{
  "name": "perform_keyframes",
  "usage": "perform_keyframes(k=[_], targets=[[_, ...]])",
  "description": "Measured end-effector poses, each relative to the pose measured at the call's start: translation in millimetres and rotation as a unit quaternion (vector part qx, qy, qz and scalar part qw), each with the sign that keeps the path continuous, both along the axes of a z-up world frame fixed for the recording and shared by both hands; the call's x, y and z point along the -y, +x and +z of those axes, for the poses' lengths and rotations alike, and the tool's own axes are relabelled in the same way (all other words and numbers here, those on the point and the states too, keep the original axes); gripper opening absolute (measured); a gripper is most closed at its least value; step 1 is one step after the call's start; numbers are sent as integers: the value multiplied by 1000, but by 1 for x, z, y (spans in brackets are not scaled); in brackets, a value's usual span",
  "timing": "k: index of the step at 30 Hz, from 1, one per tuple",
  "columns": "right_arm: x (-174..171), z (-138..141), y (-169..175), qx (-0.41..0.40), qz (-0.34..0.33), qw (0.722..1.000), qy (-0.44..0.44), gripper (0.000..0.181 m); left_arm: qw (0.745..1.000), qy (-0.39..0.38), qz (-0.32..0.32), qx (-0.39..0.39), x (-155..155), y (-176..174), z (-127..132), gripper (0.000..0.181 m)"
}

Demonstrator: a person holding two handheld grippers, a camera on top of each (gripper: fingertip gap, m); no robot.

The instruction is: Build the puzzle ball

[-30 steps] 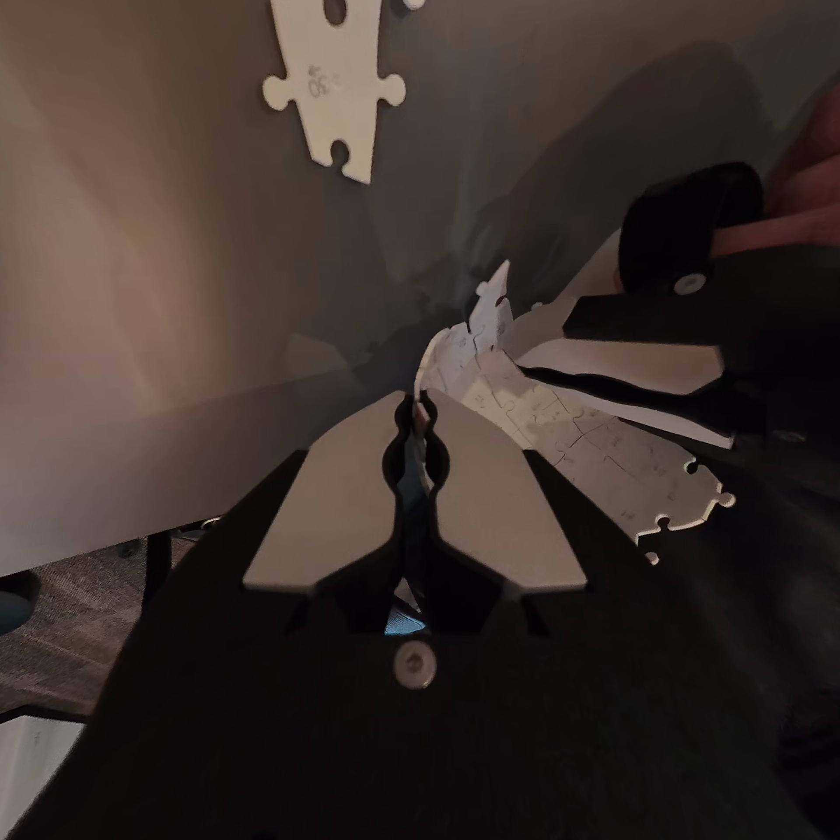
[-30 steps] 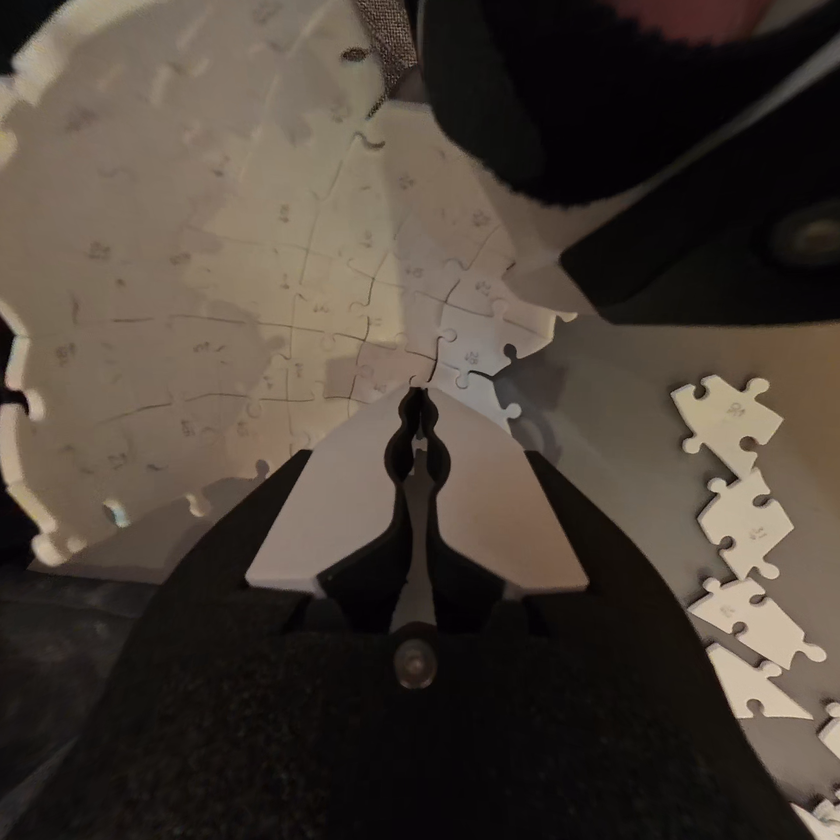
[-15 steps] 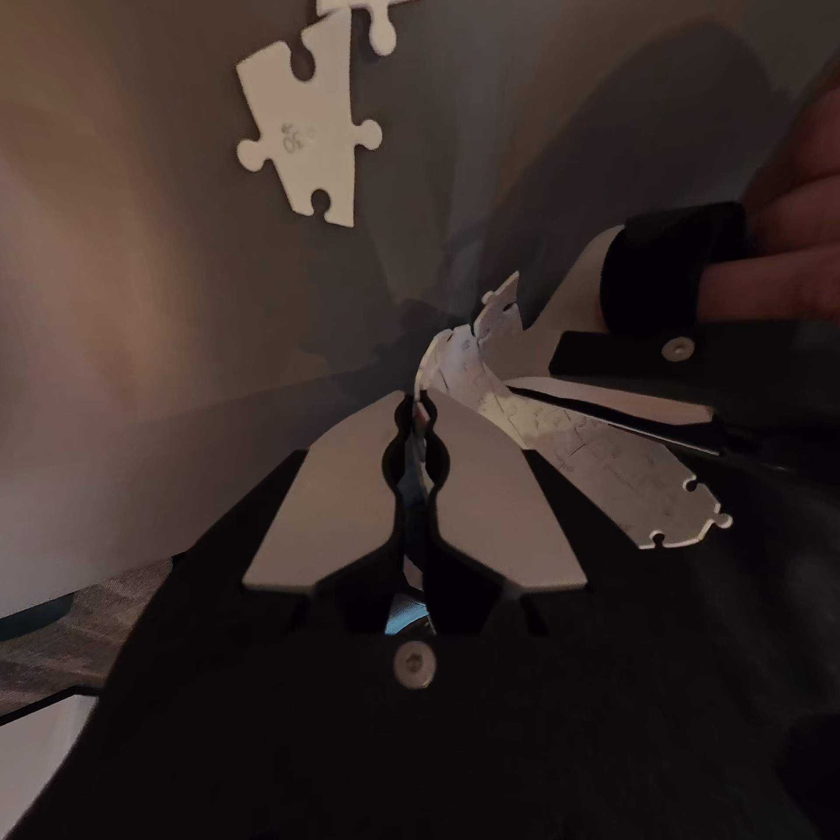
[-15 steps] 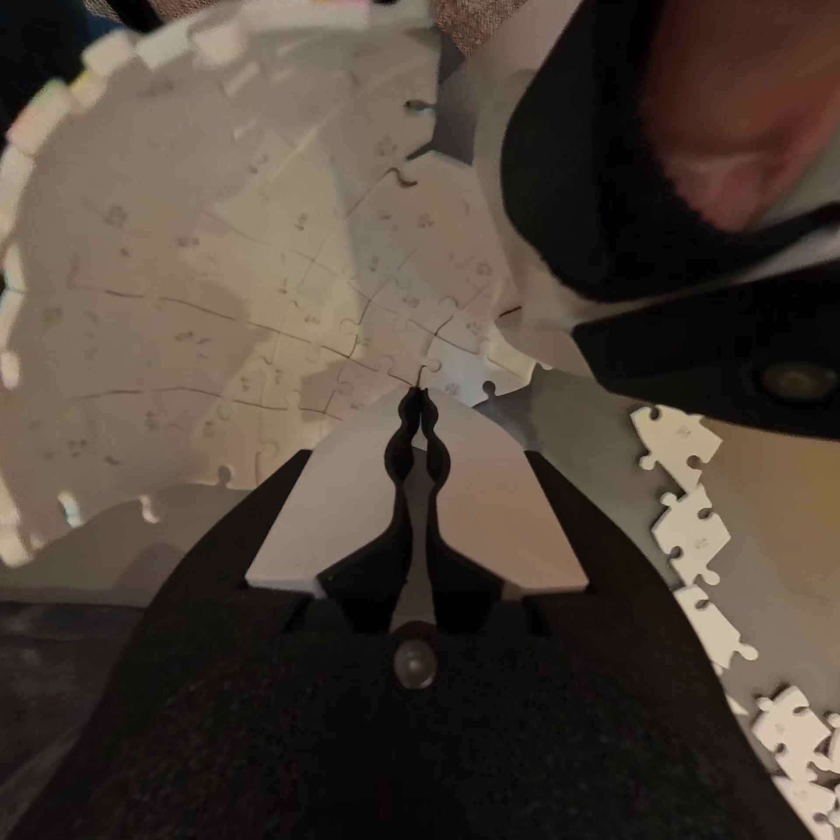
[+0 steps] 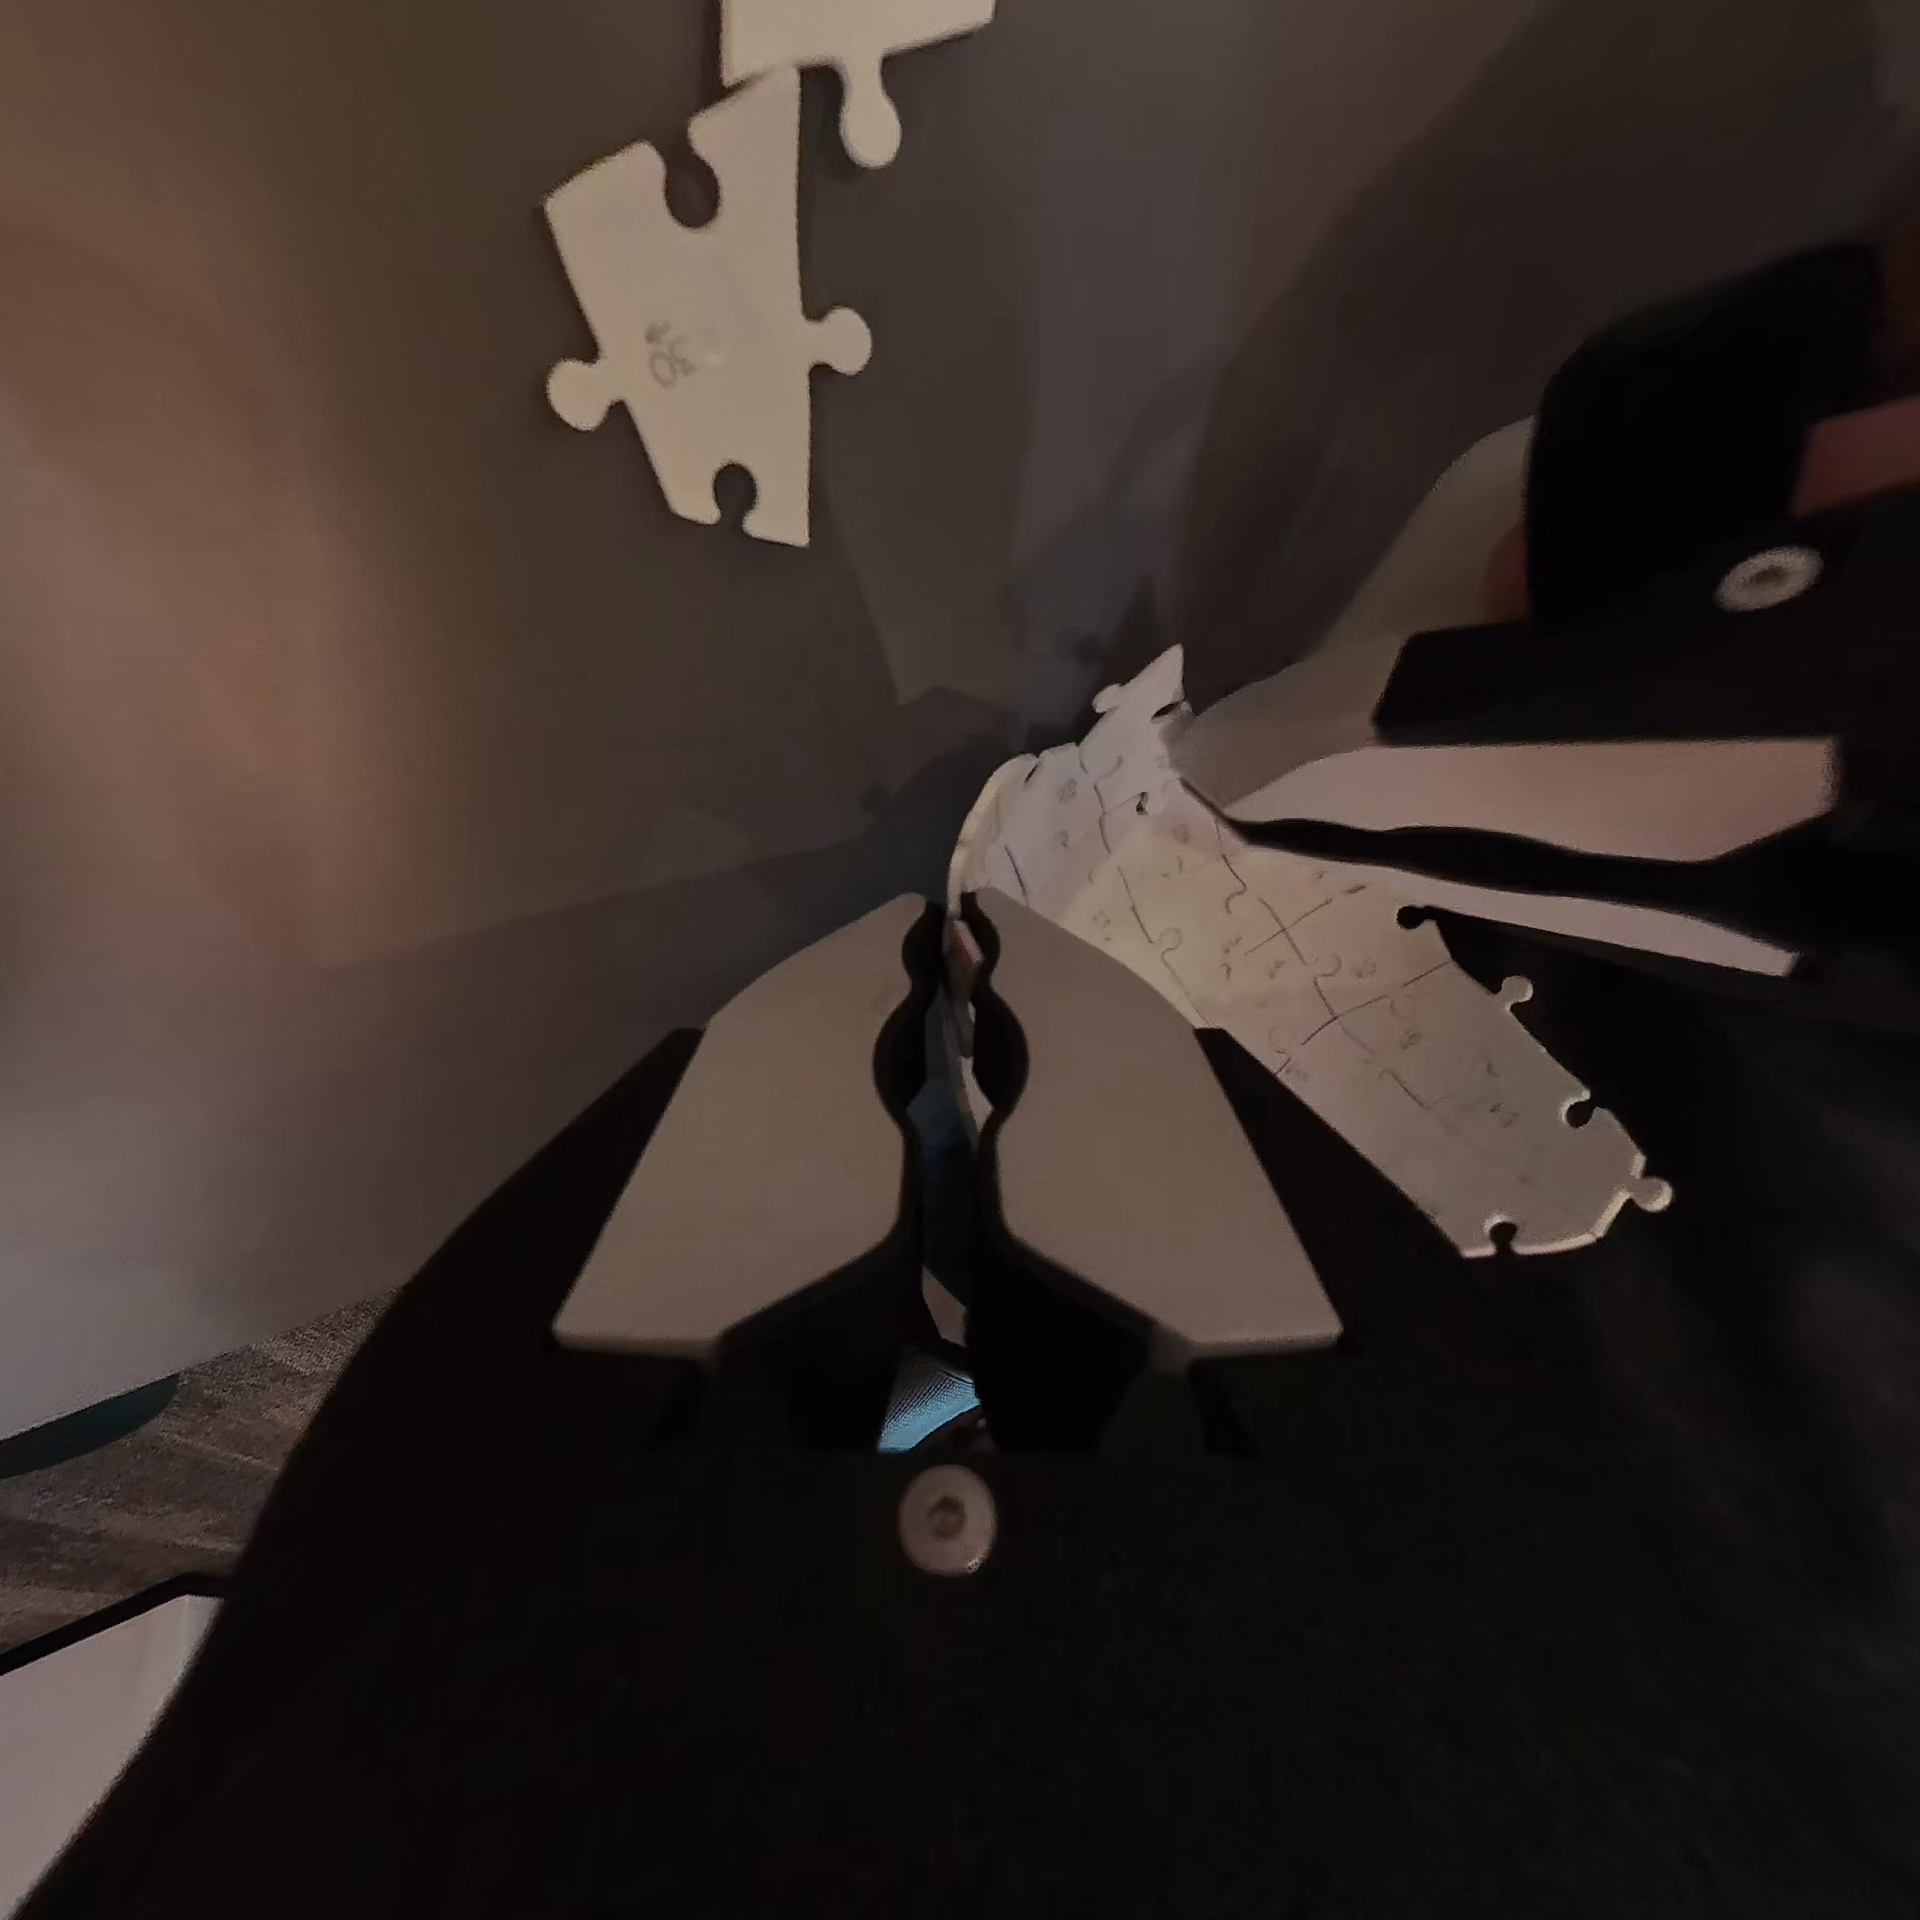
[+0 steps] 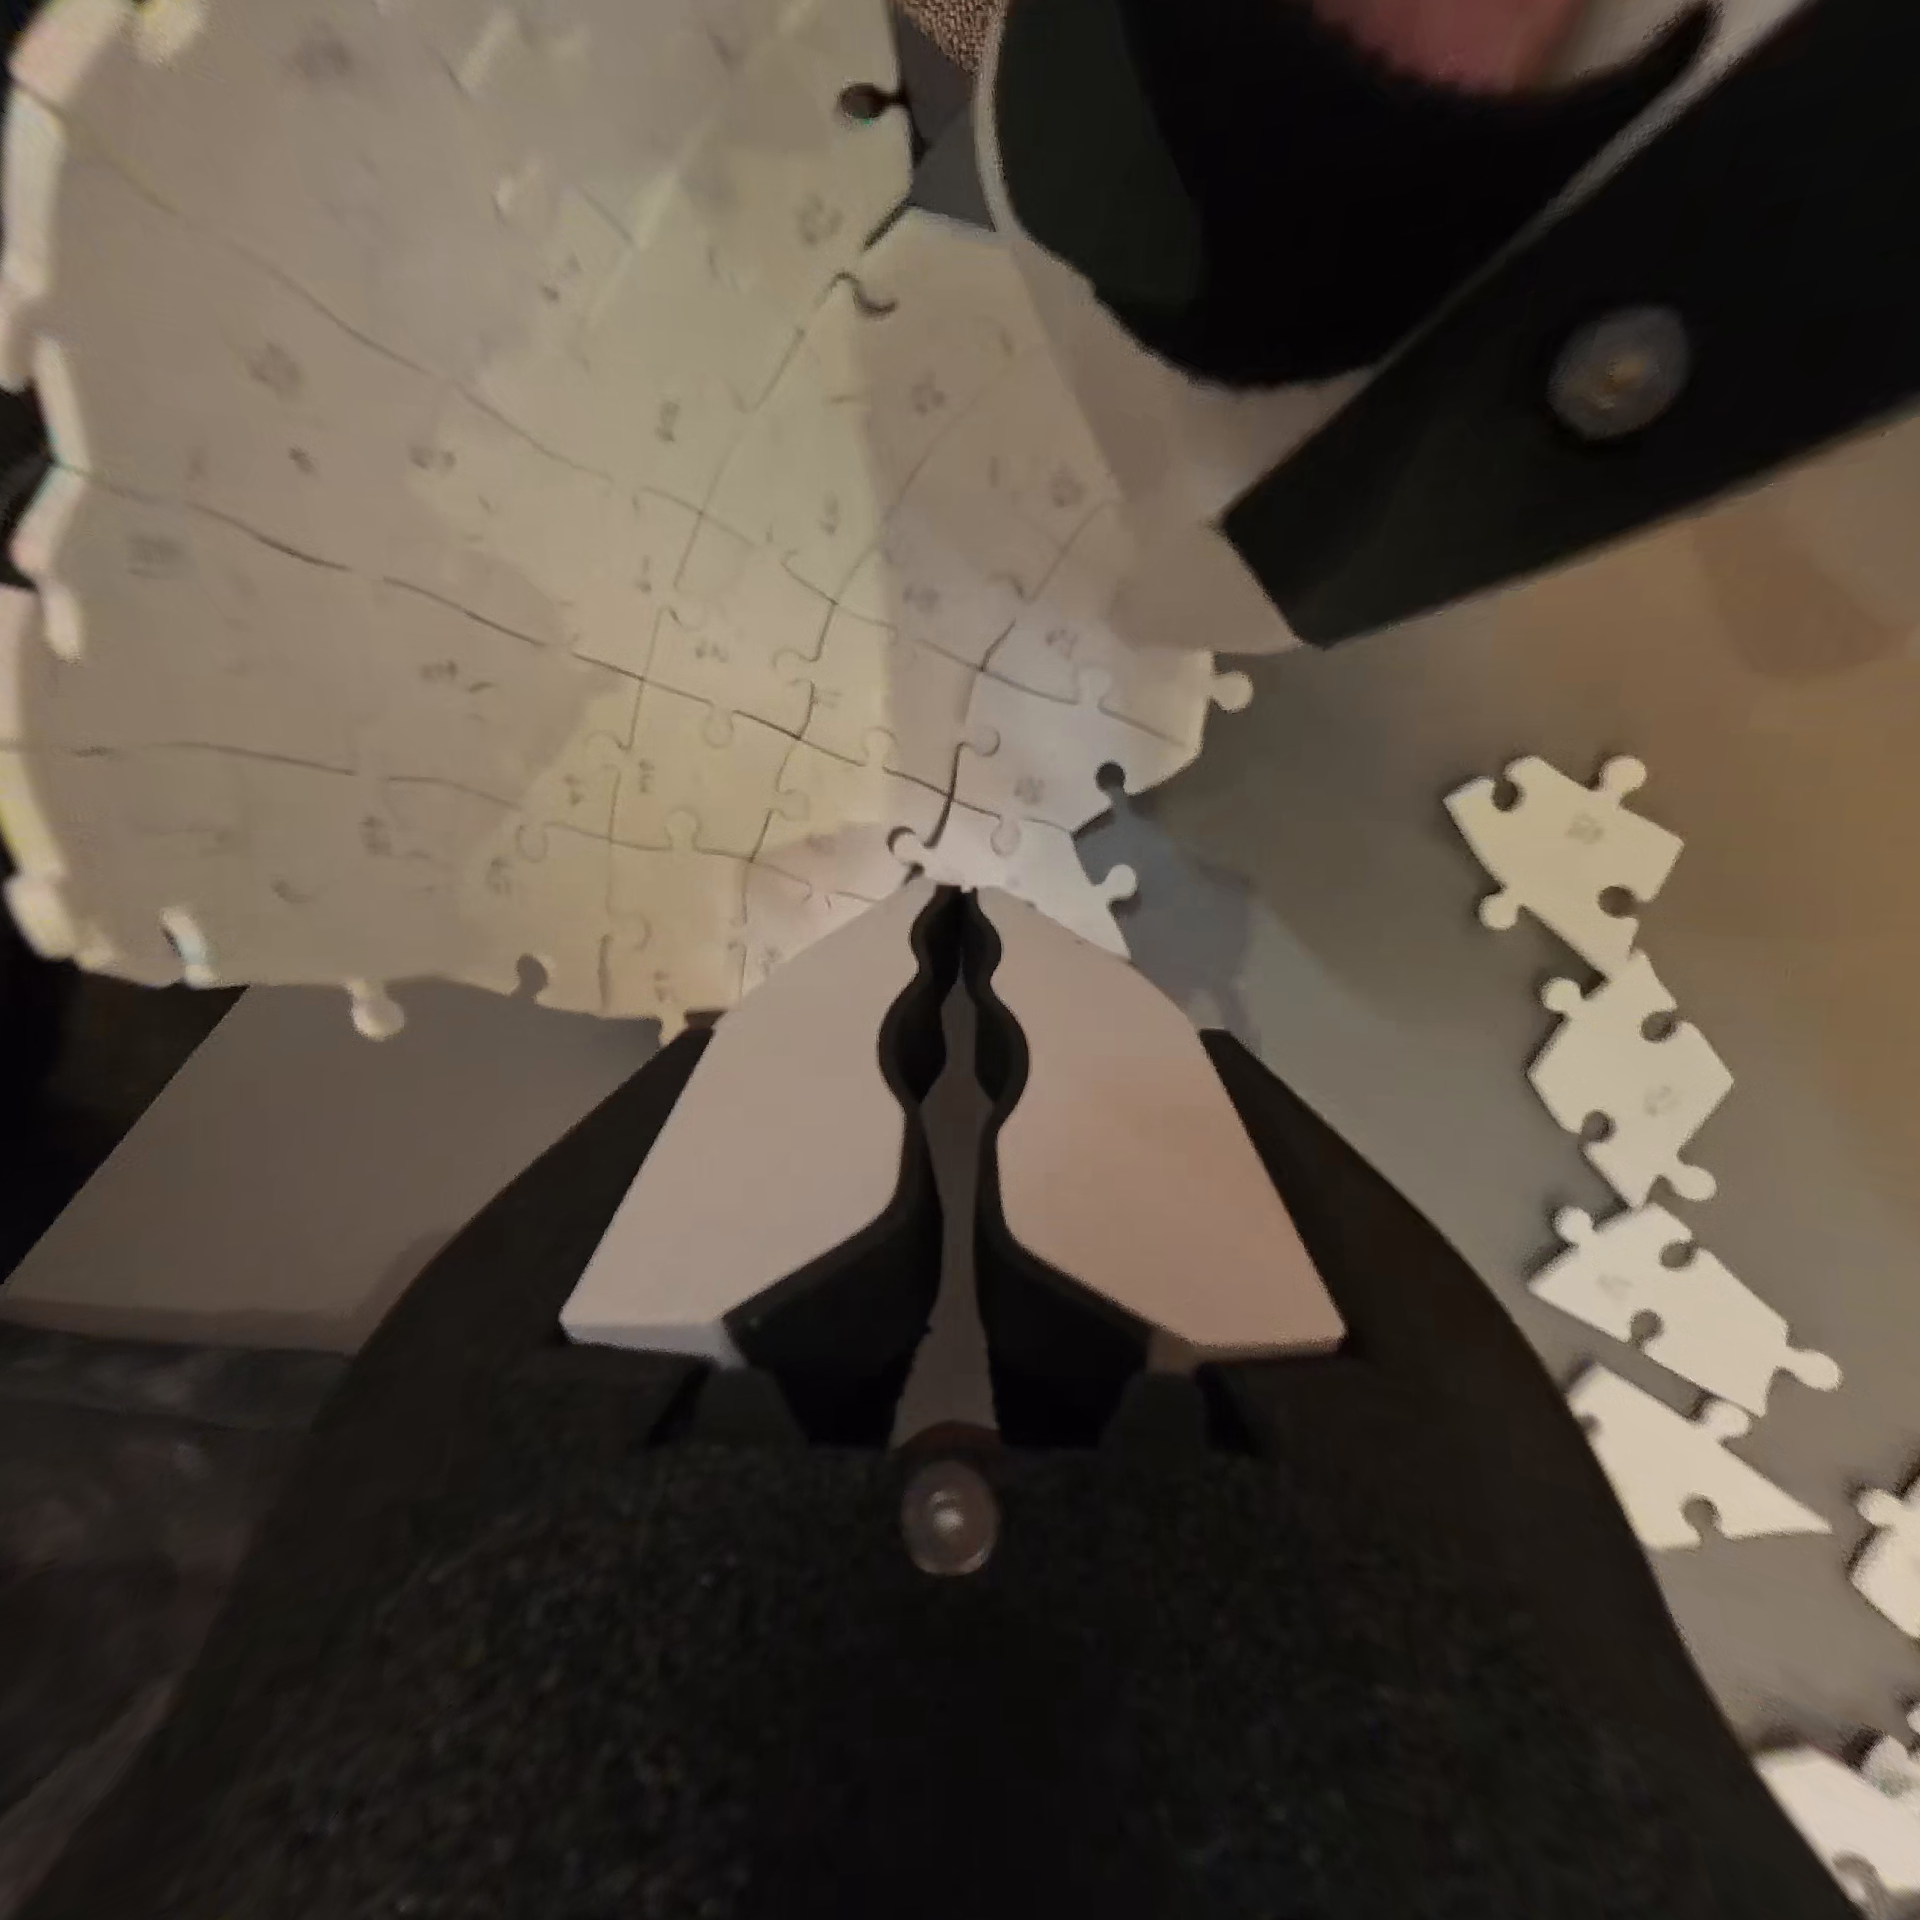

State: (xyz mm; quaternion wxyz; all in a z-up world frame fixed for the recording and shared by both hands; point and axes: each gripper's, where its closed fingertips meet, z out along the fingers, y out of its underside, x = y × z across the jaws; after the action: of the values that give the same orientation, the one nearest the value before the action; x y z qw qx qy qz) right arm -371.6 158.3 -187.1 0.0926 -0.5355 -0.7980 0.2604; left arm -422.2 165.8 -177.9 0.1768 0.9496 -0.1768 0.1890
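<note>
Together, left hand-held gripper (image 5: pixel 954 925) and right hand-held gripper (image 6: pixel 954 902) pinched curved white puzzle-ball shell (image 6: pixel 540 582); best seated gently, squeezing seam evenly.

My left gripper (image 5: pixel 954 920) matte black, pale grey wavy-edged fingers (image 5: pixel 769 1143), silver screw (image 5: pixel 945 1522) lower centre, my right gripper (image 6: pixel 954 904) alike
</note>
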Motion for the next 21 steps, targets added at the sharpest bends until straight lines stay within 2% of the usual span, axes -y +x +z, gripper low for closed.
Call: perform_keyframes(k=[15,21], targets=[[11,-6,-8,29,-18,999,14,0,1000,-3,4,-4,2,1,-1,3],[6,4,-4,10,-32,999,-27,0,1000,14,22,17,3,4,2,2]])
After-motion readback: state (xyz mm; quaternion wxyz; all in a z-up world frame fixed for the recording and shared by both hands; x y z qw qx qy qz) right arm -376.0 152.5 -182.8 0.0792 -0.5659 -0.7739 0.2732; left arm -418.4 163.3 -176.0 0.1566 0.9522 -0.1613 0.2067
